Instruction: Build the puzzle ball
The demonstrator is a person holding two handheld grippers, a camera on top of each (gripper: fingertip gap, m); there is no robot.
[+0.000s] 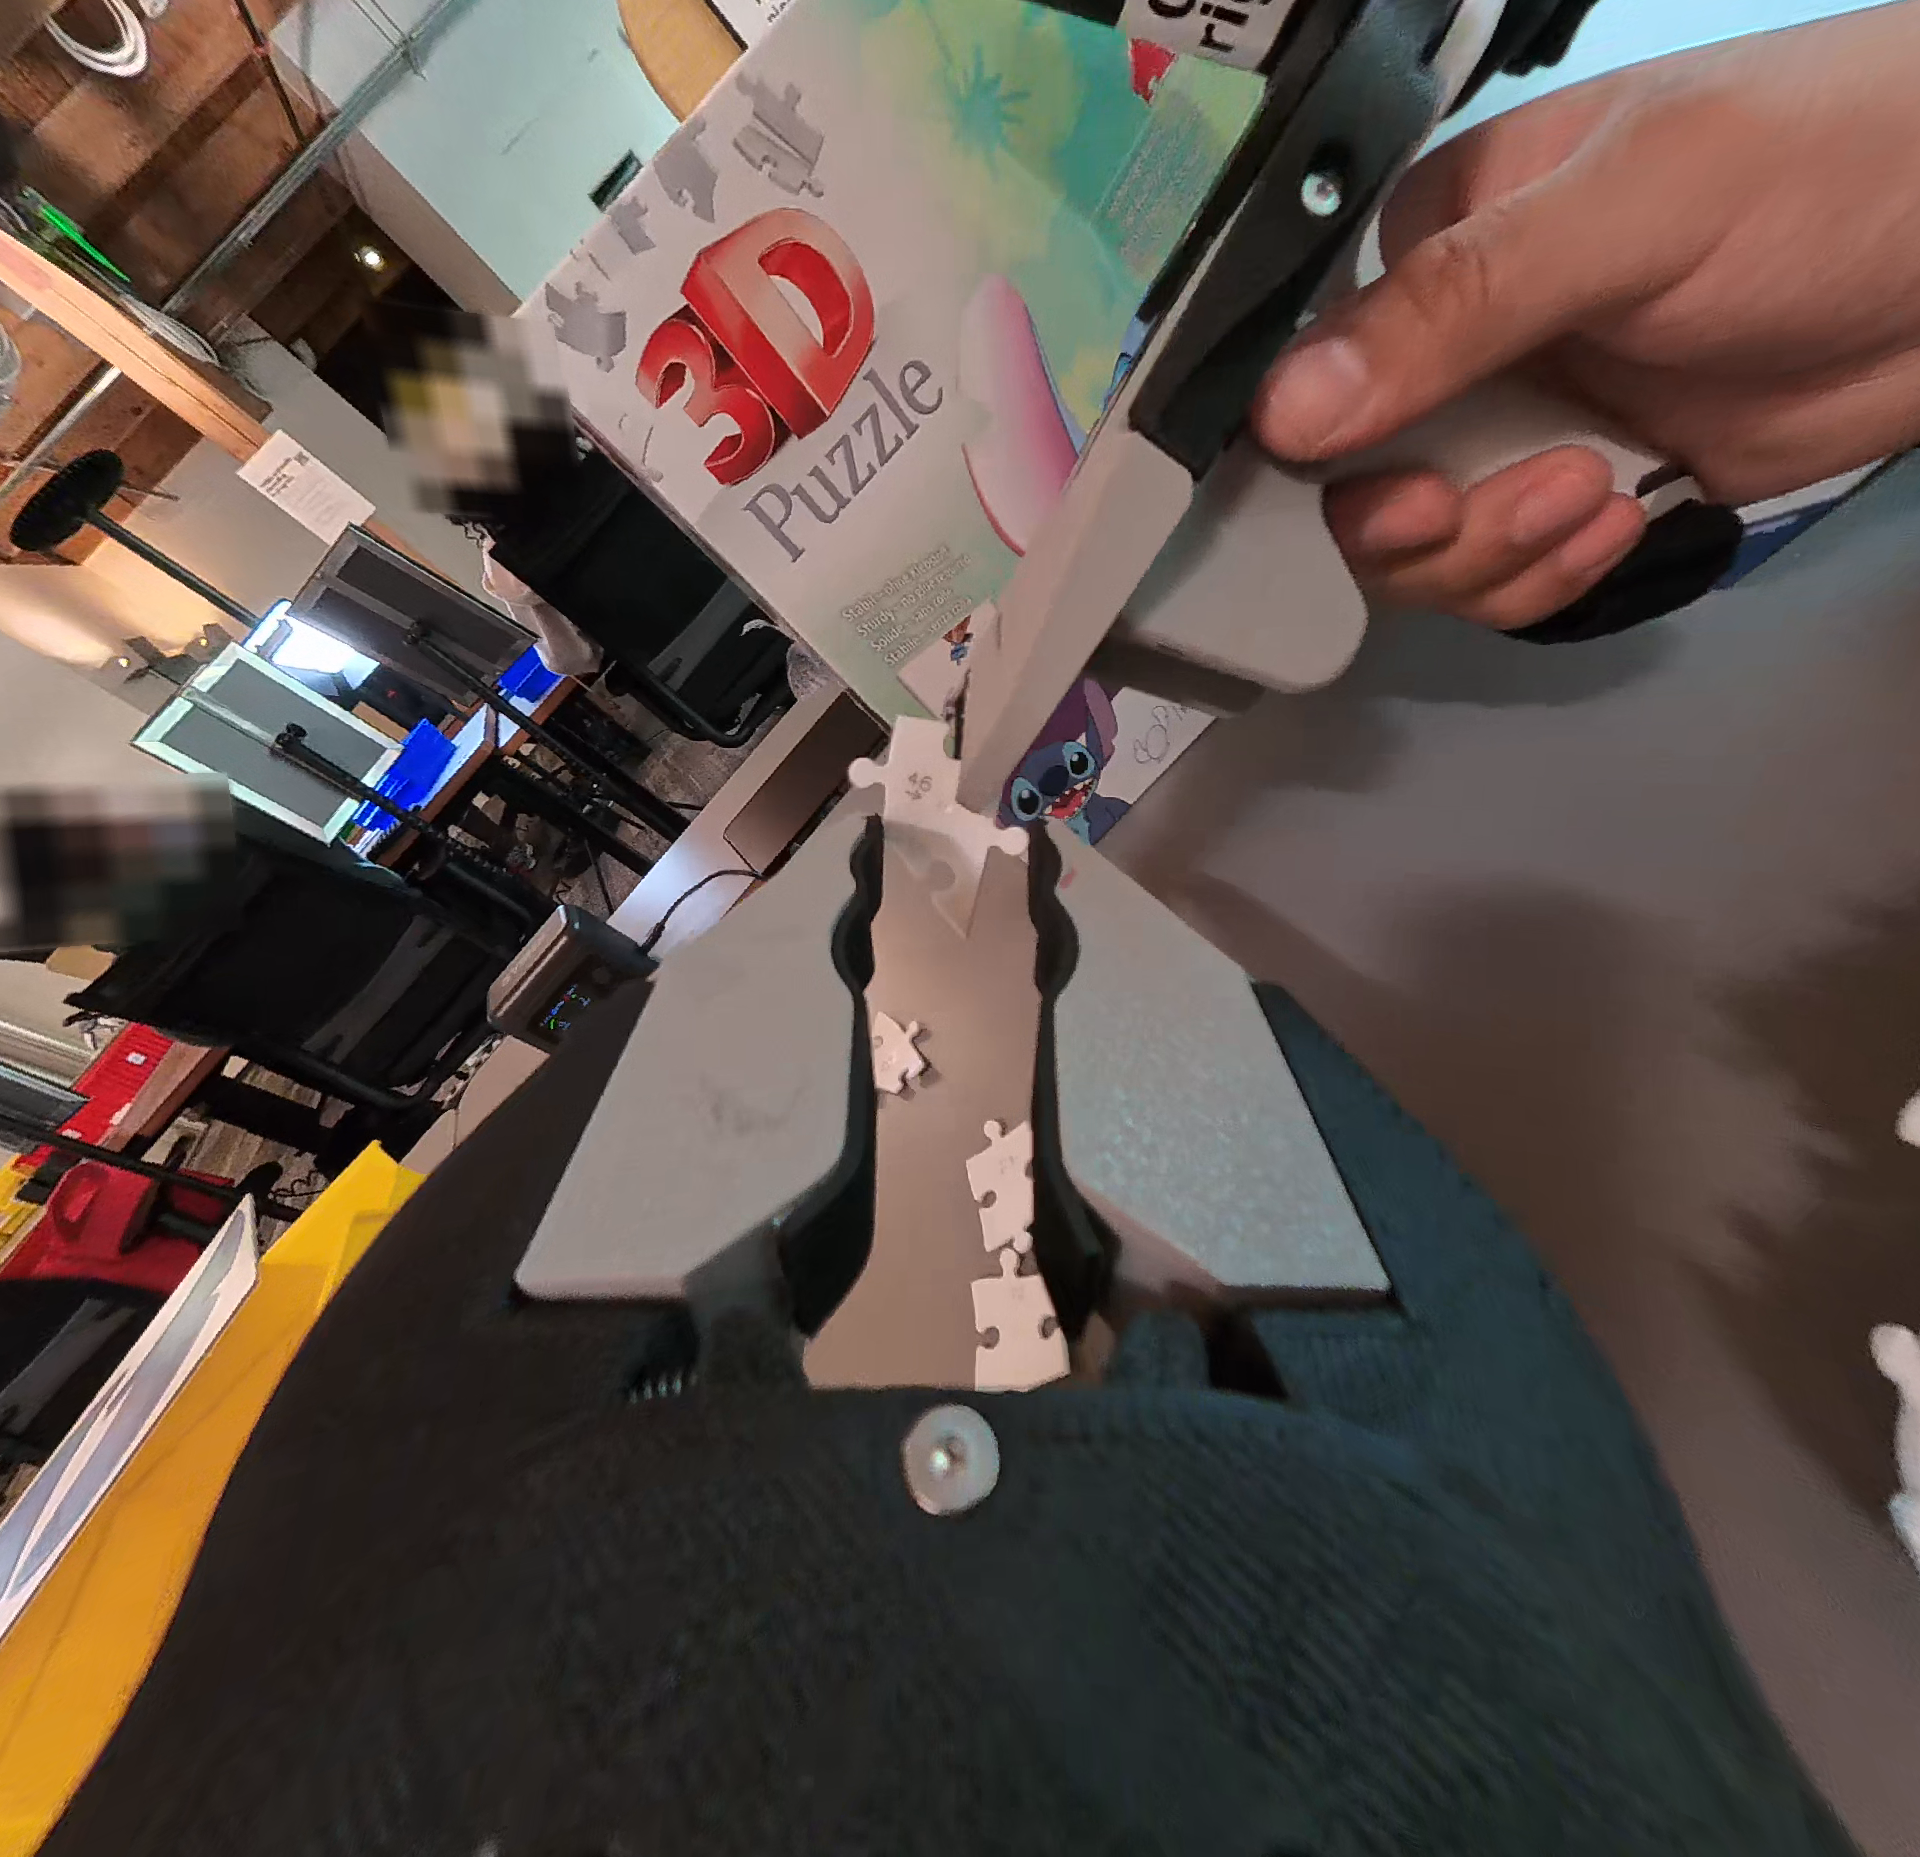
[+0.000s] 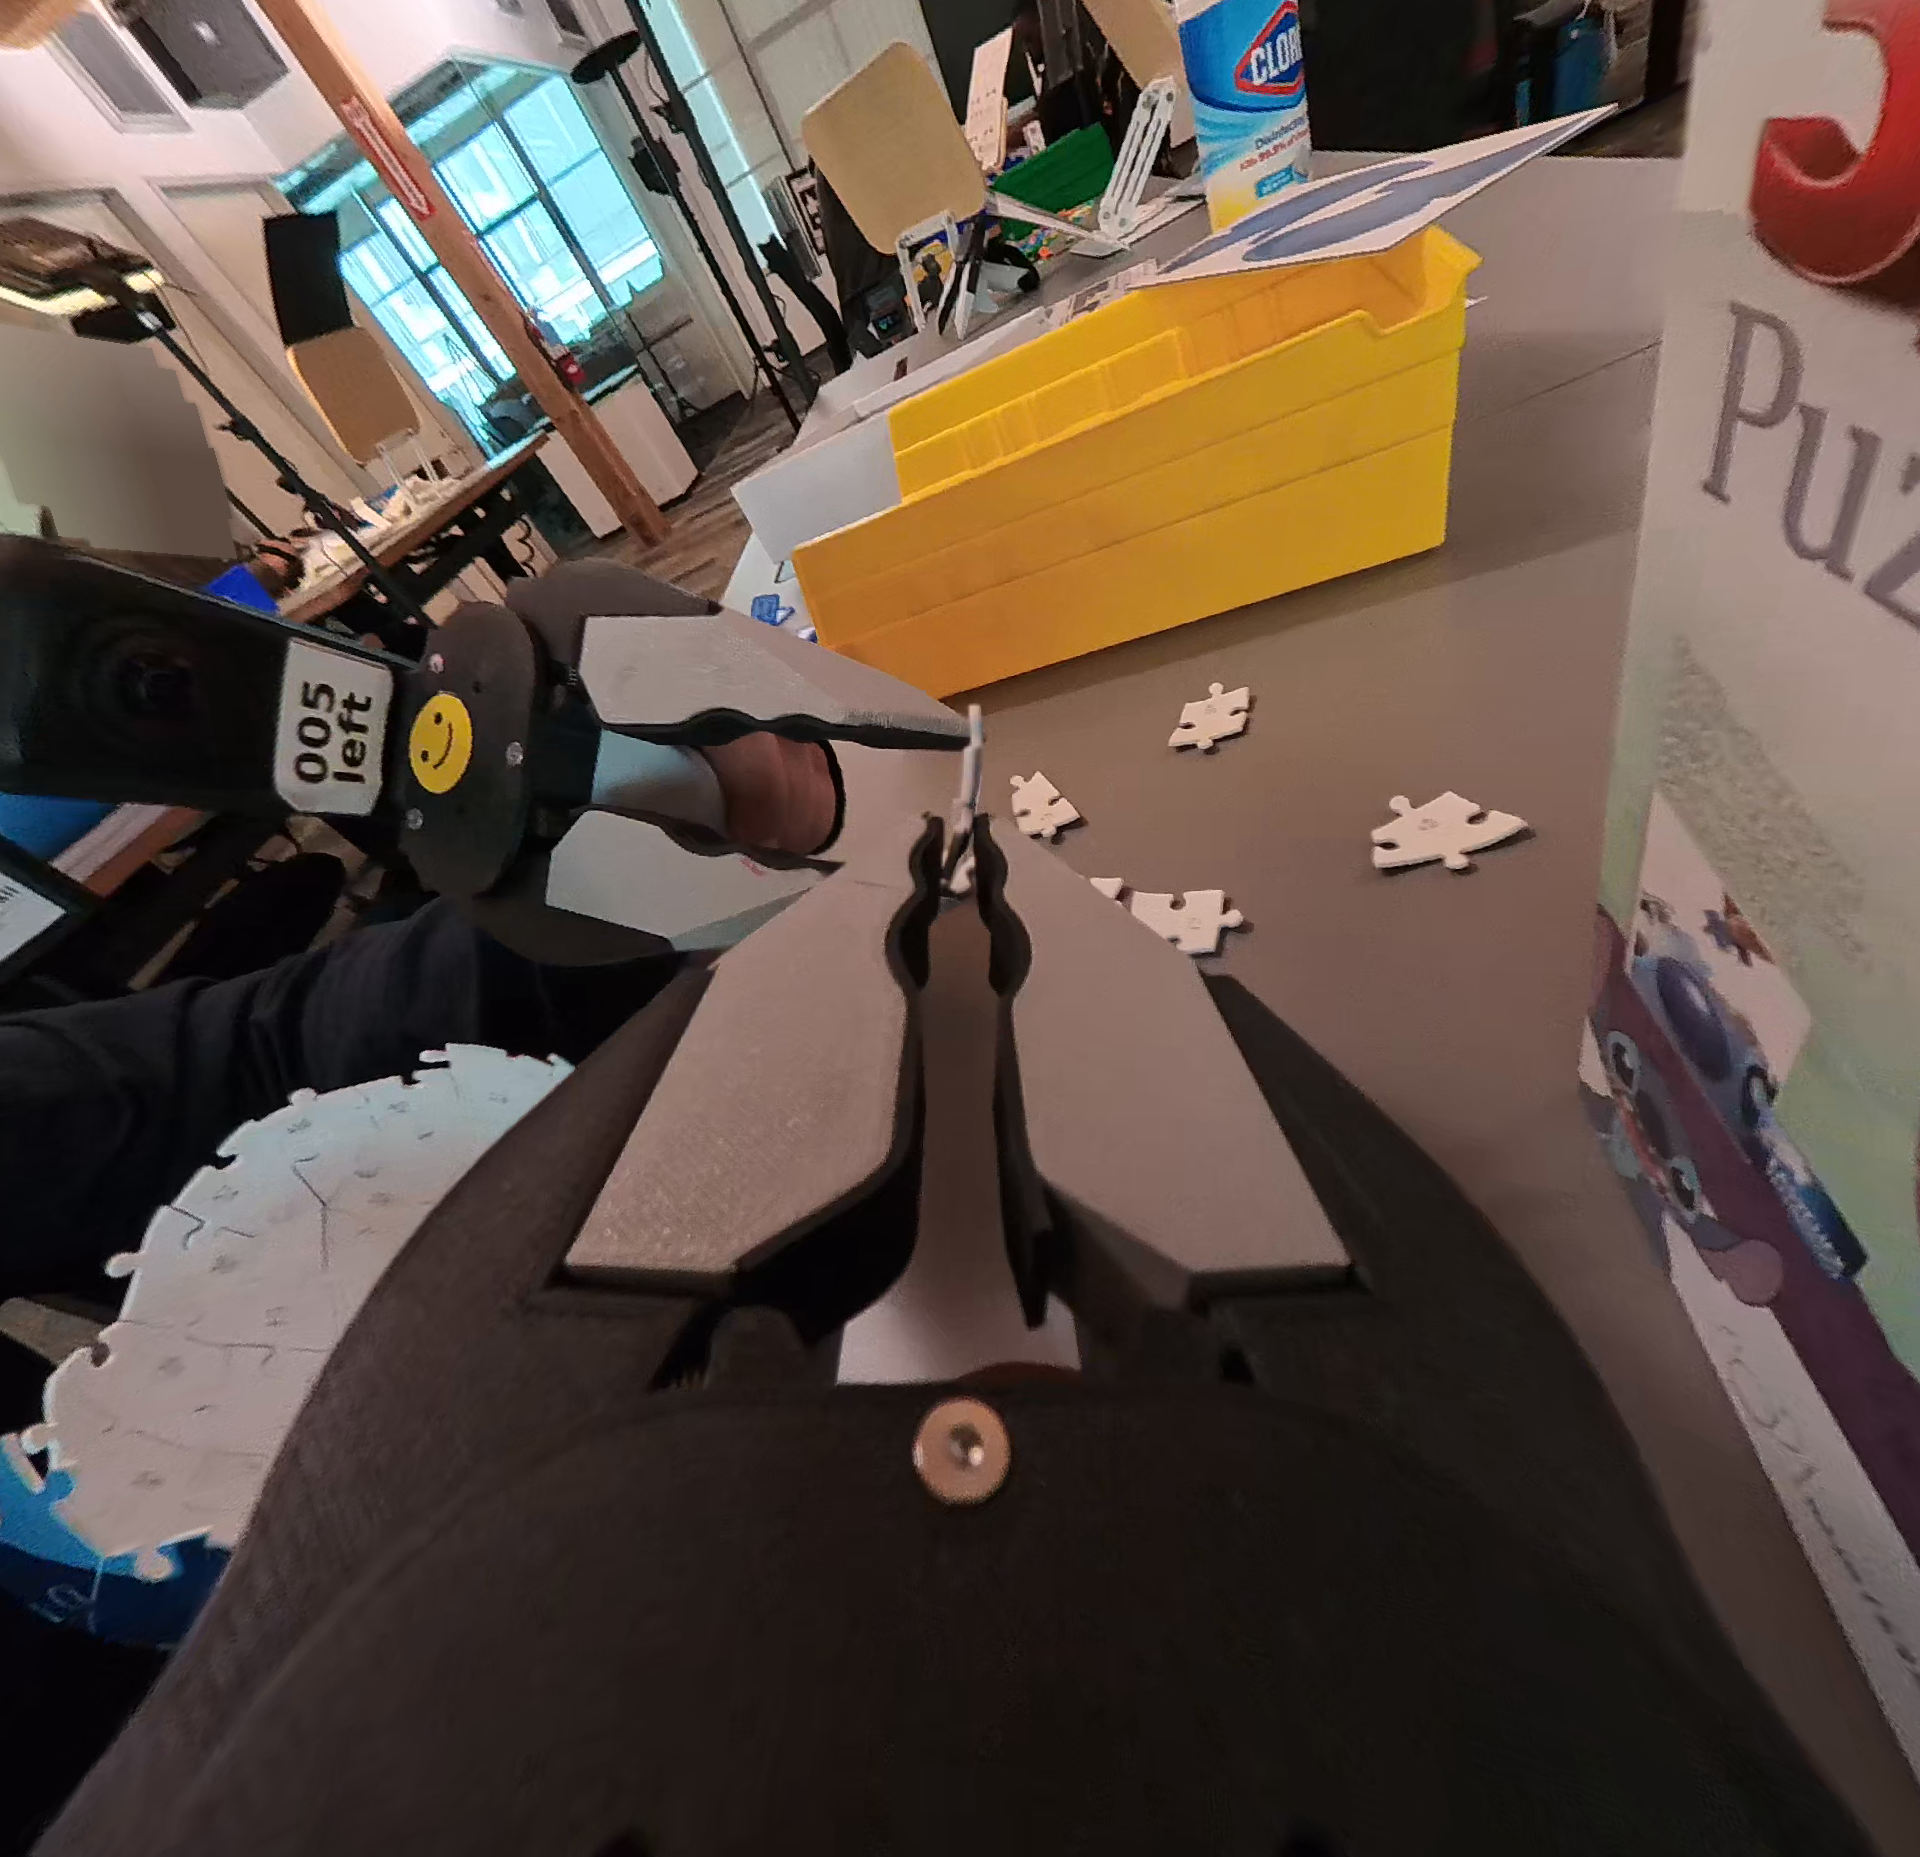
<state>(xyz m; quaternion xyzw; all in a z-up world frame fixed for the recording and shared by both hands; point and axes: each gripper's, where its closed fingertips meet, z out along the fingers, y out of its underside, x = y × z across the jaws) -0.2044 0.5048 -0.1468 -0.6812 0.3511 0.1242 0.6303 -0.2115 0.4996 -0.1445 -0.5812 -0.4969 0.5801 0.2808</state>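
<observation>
Puzzle ball (image 2: 239,1319), built only in part, lies at the near left of the right wrist view as a curved white shell of joined pieces with a blue face showing underneath; it sits low beside the person's dark sleeve, well apart from both grippers, so I judge it is parked while the next piece is readied.

Between the tools, a single white piece (image 1: 930,820) is held up off the bench (image 2: 1455,976). Left gripper (image 1: 951,846) has its tips drawn in onto the piece's lower part, and right gripper (image 2: 961,857) pinches the same piece edge-on from the other side. Both look closed on it, though the contact itself is small and partly hidden. Two holds on one piece suggest a hand-over or a re-grip, turning the piece so its tabs face the way they must enter the shell.

Loose pieces (image 2: 1444,831) lie scattered face-down on the bench to the far right, within easy reach. Behind them stands a yellow bin (image 2: 1195,488), and the puzzle box (image 1: 831,353) stands upright at the right, likely kept as a picture guide.

Next call, in my judgement: one gripper lets go, the other carries the piece to the shell's open edge
</observation>
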